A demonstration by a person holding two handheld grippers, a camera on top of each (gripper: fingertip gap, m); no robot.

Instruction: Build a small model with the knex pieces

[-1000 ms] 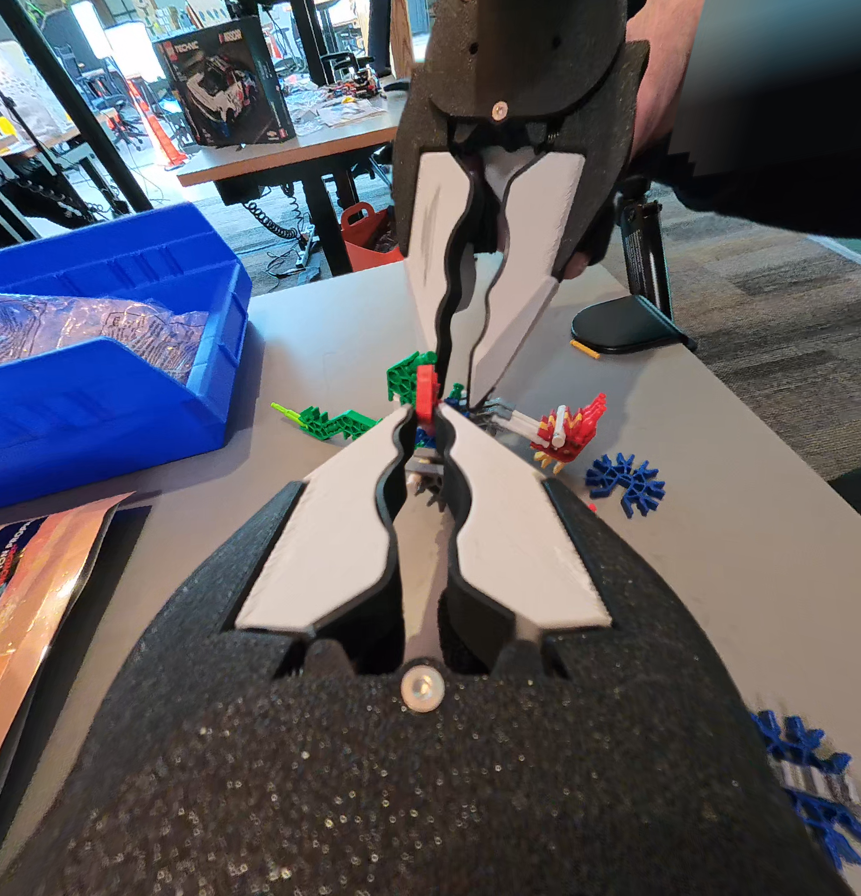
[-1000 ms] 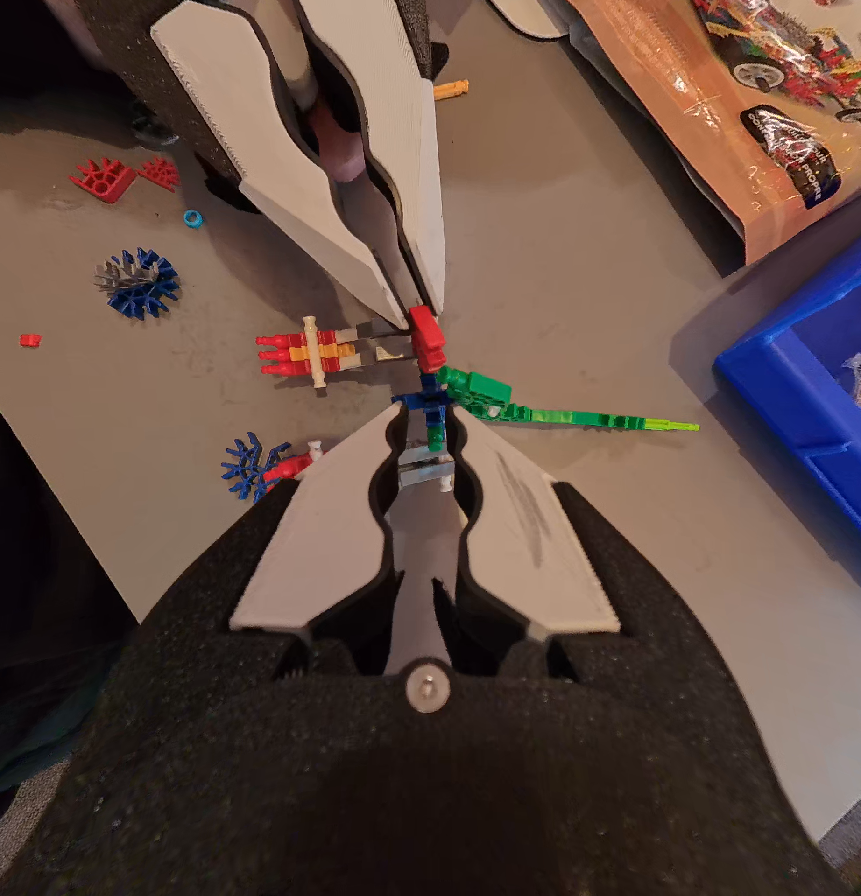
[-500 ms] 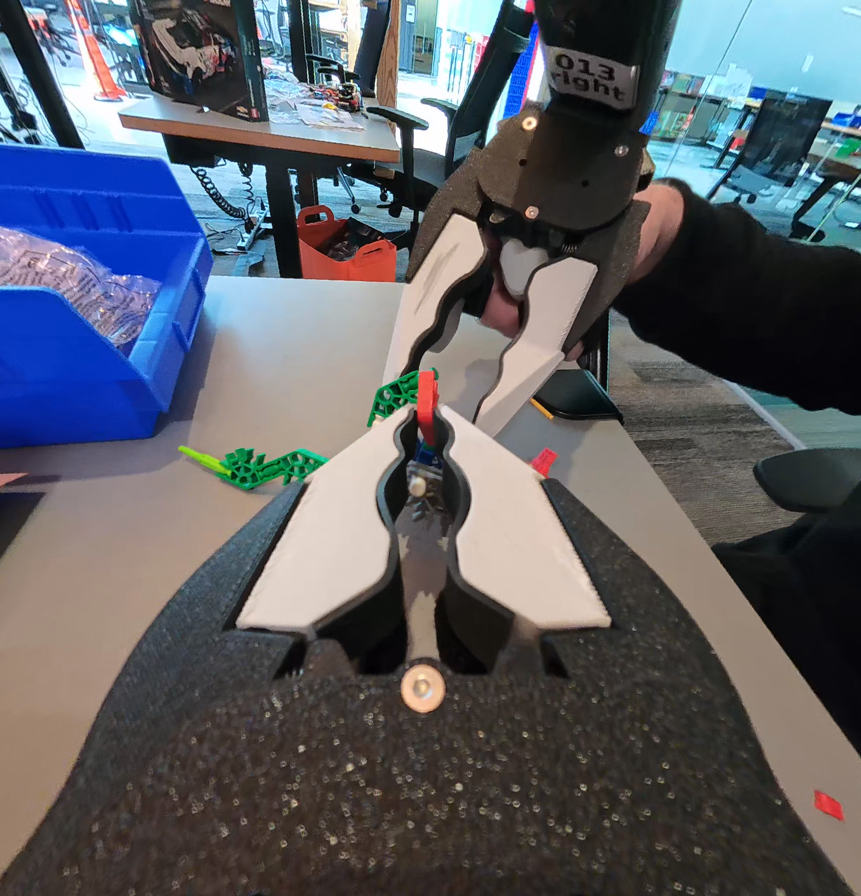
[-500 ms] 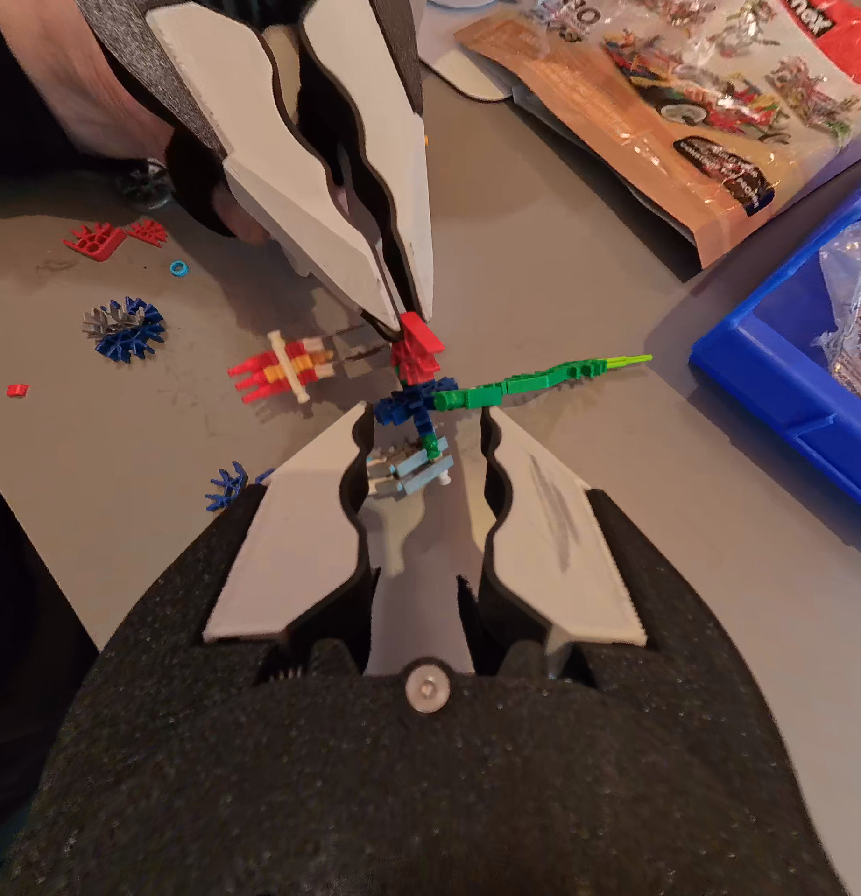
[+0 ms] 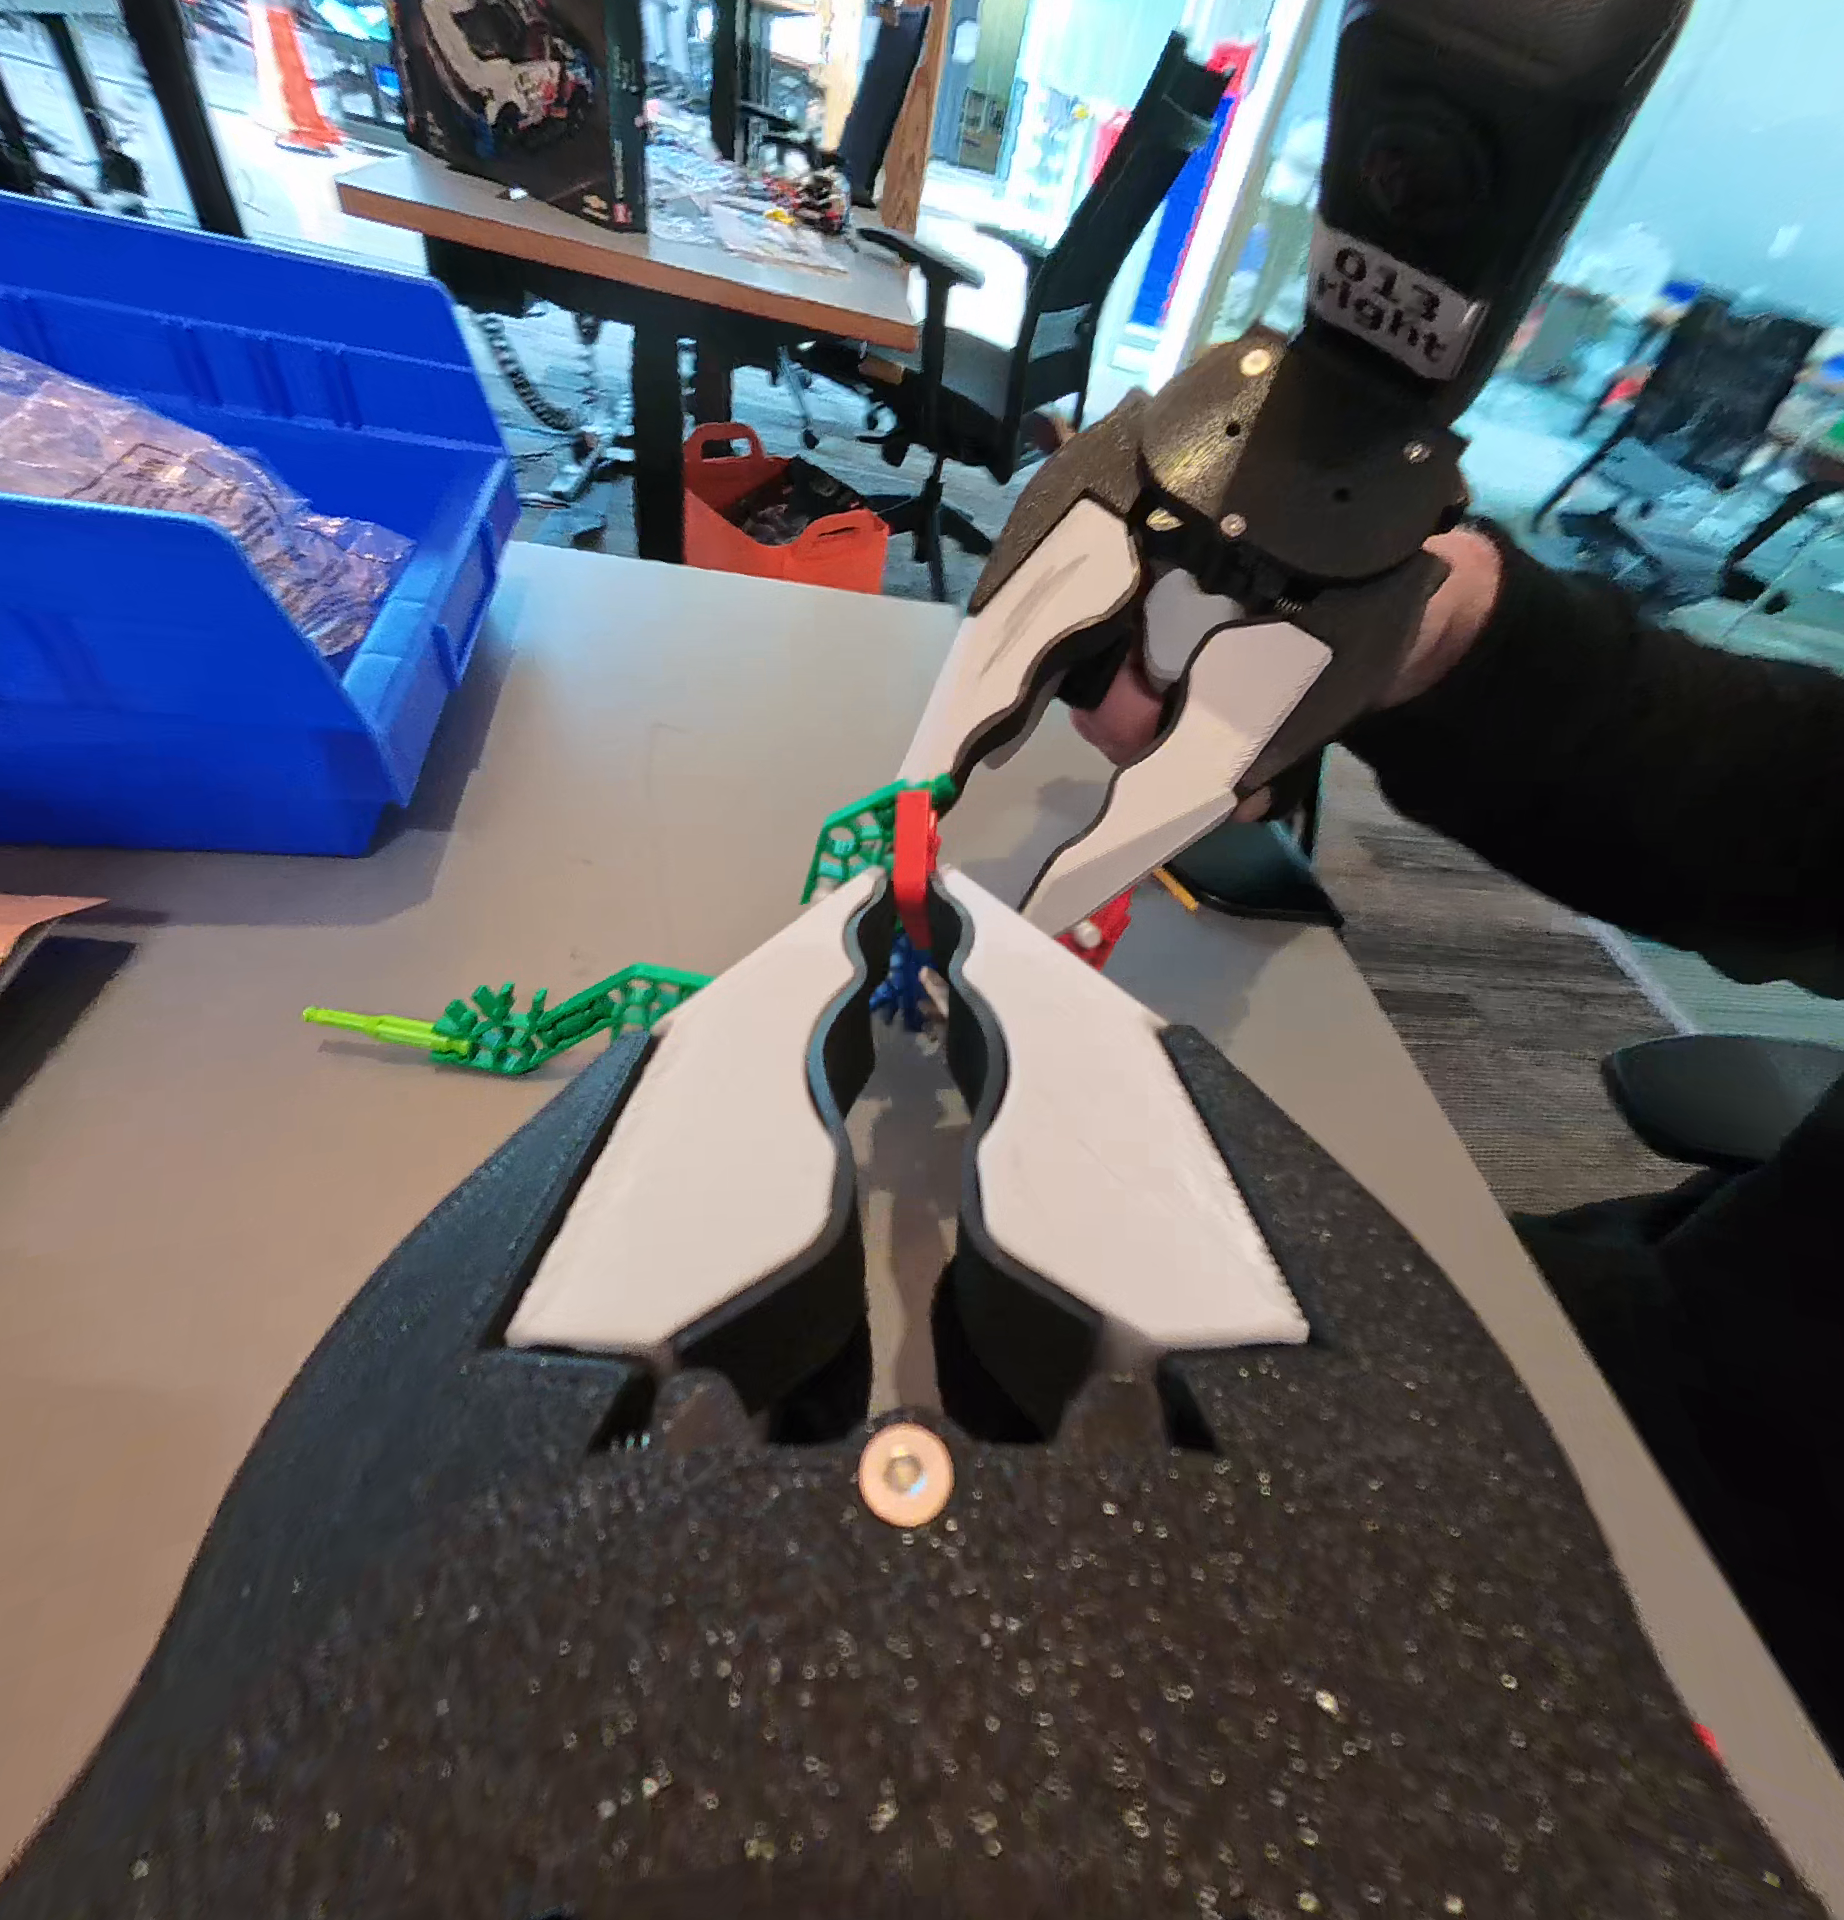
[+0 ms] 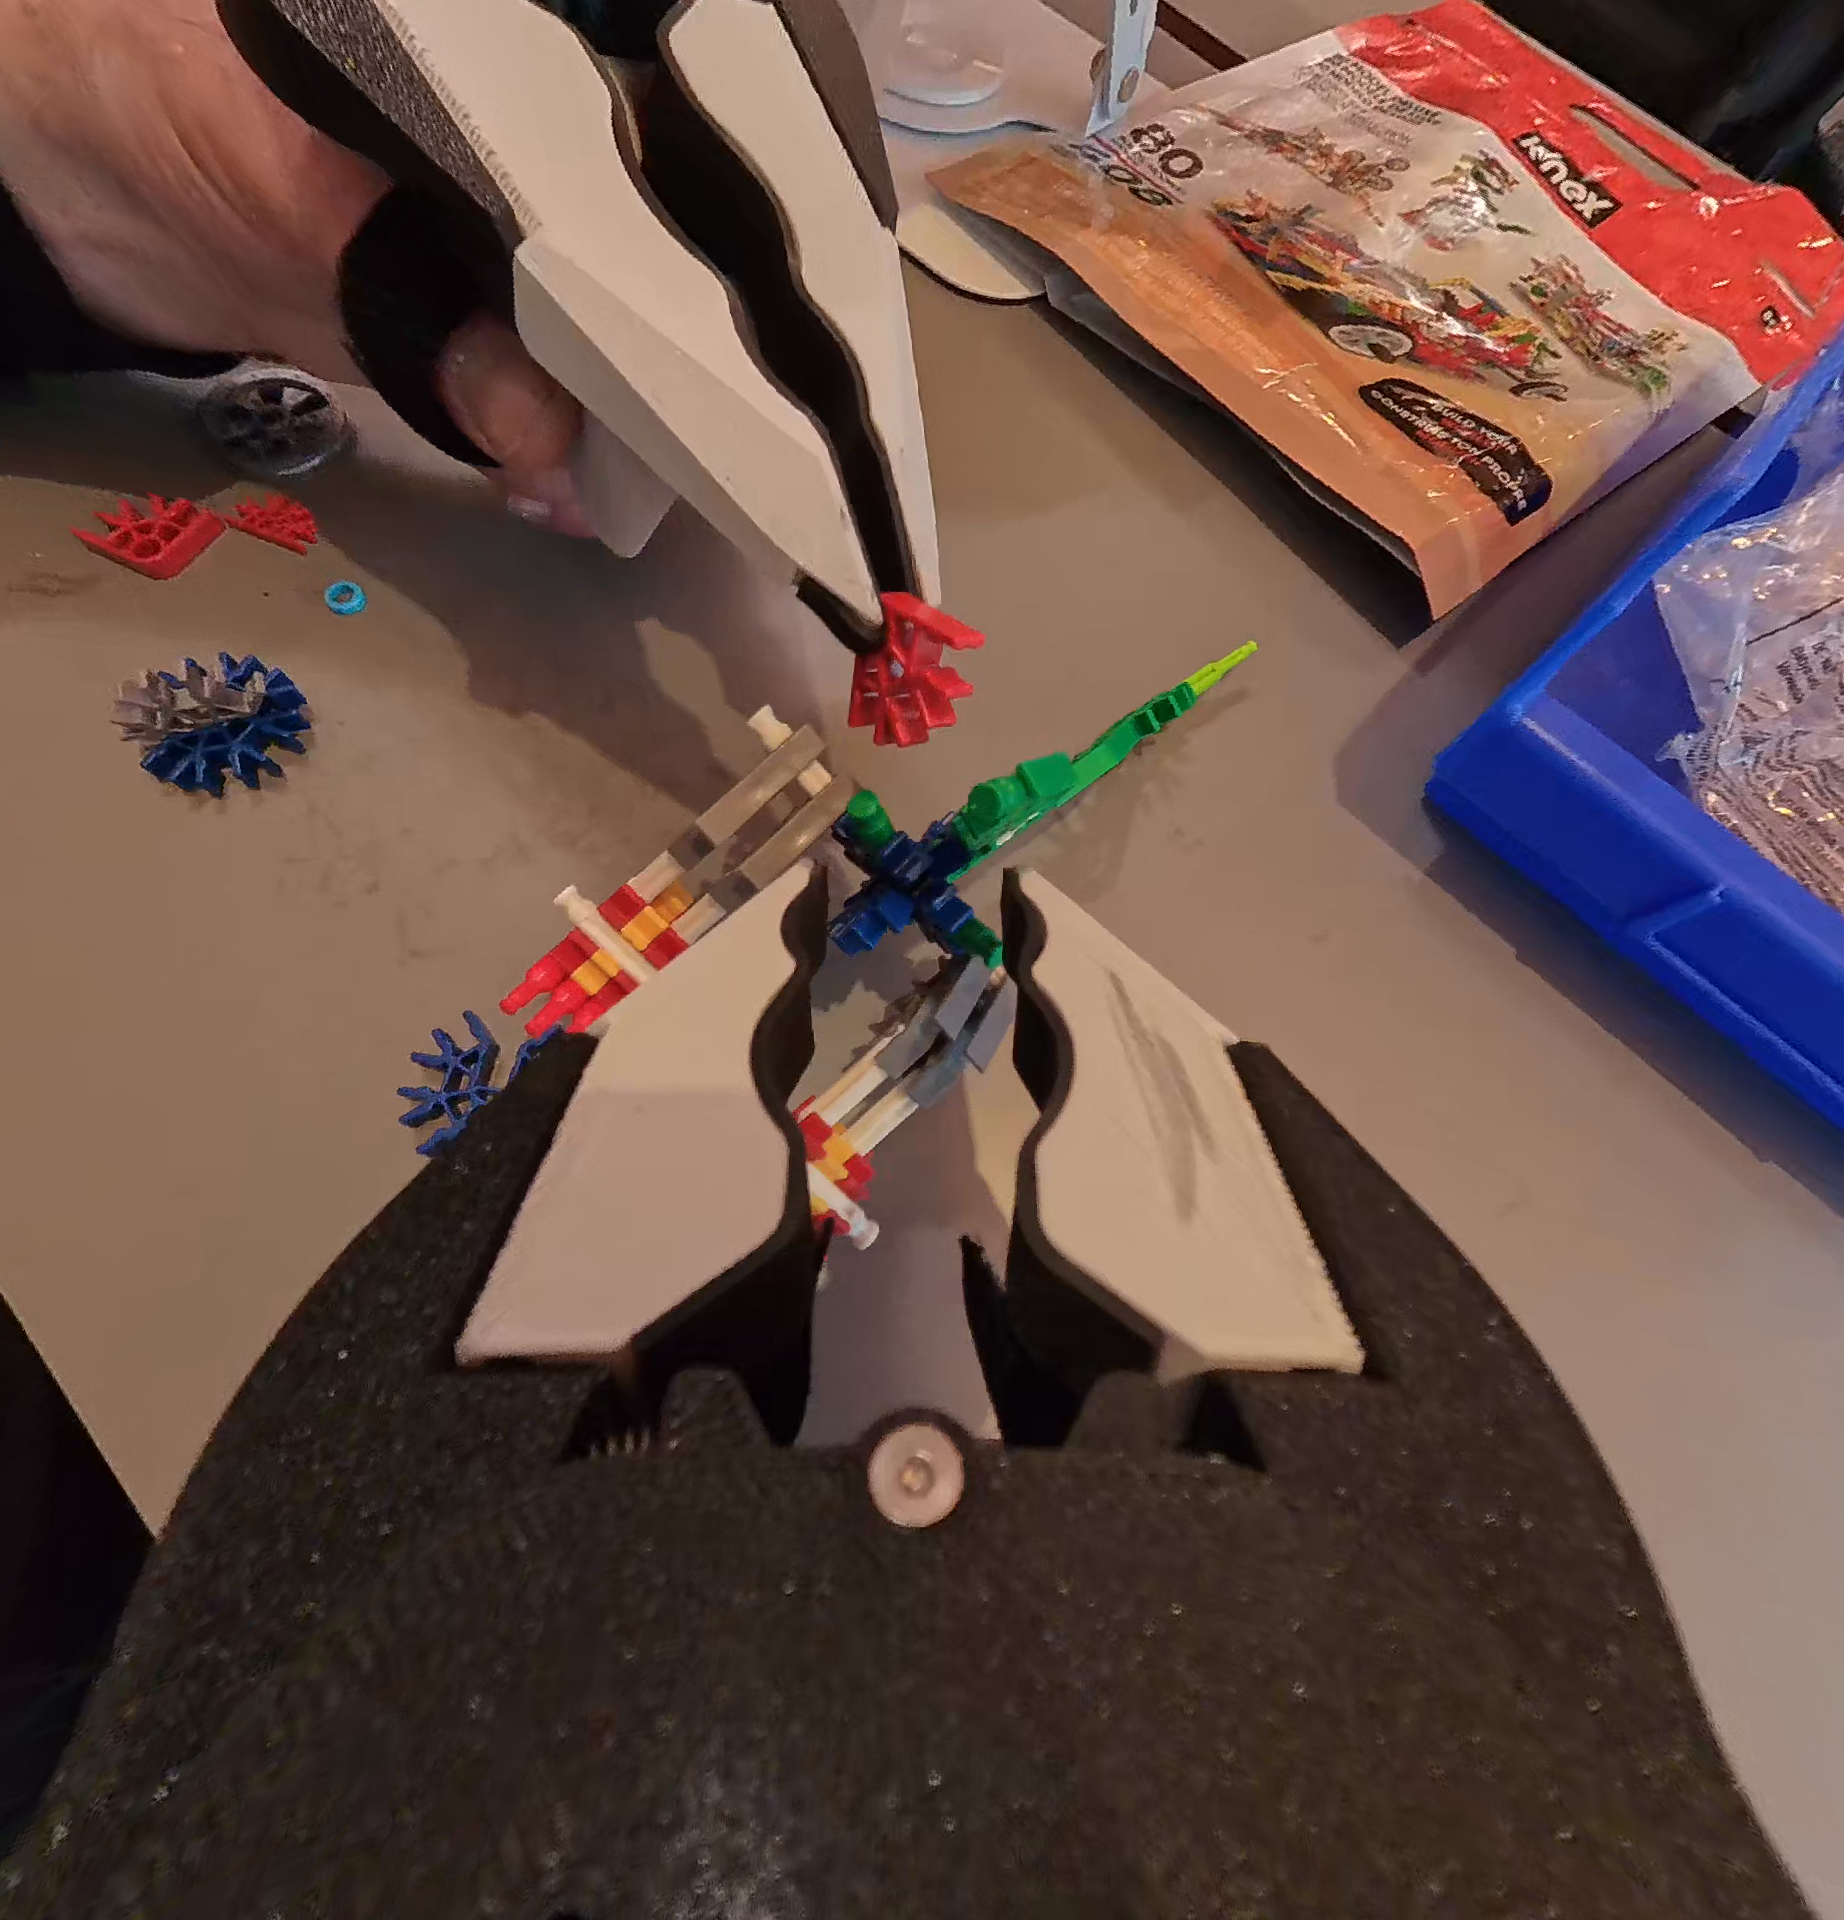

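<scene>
Above the grey table, the left gripper pinches a red connector at its tips. The right gripper hangs slack-jawed, seemingly empty, over the toy model. Such a thin pinch could let the connector twist free.

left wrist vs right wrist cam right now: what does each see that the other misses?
Left wrist only: the background desk, office chair and orange bag.
Right wrist only: the printed toy bag, the loose red connectors and the blue-and-grey connector stack.
Both: the left gripper shut on the red connector, the right gripper open over the toy model, and the blue bin.
</scene>
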